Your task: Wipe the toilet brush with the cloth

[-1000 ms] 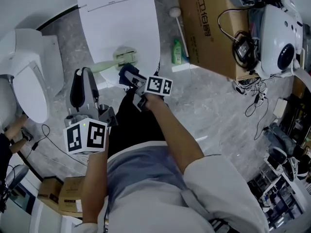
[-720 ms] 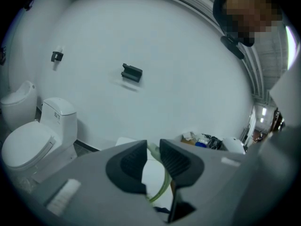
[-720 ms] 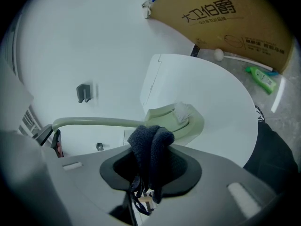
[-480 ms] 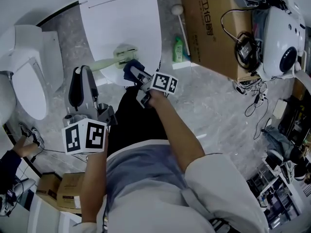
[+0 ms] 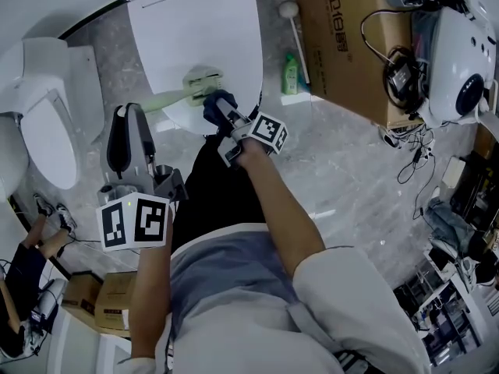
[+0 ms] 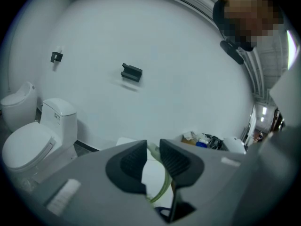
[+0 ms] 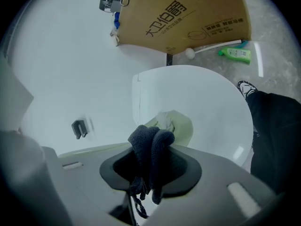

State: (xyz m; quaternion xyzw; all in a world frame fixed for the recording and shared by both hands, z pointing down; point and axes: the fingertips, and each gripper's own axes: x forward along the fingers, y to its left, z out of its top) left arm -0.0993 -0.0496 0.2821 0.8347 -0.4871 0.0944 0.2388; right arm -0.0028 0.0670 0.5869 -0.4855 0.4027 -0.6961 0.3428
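1. The pale green plastic toilet brush (image 5: 175, 96) (image 6: 164, 185) lies just ahead of both tongs. Its handle runs back to the left tongs, and its head (image 7: 176, 124) is over the white closed toilet lid (image 5: 195, 29) (image 7: 207, 98).
2. The left tongs (image 5: 132, 115) (image 6: 153, 147) are drawn narrow, with the brush handle passing between their dark pads.
3. The right tongs (image 5: 226, 115) (image 7: 150, 161) are clamped on a bunched dark blue knitted cloth (image 5: 214, 106) (image 7: 150, 145). The cloth sticks out past their tips and meets the brush head.
4. Beyond the right tongs, past the lid, stands a brown cardboard box (image 5: 343, 45) (image 7: 183, 18). A small green bottle (image 5: 290, 75) (image 7: 235, 54) lies on the grey floor beside it.
5. To the left of the left tongs stands a second white toilet (image 5: 47, 131) (image 6: 28, 149).
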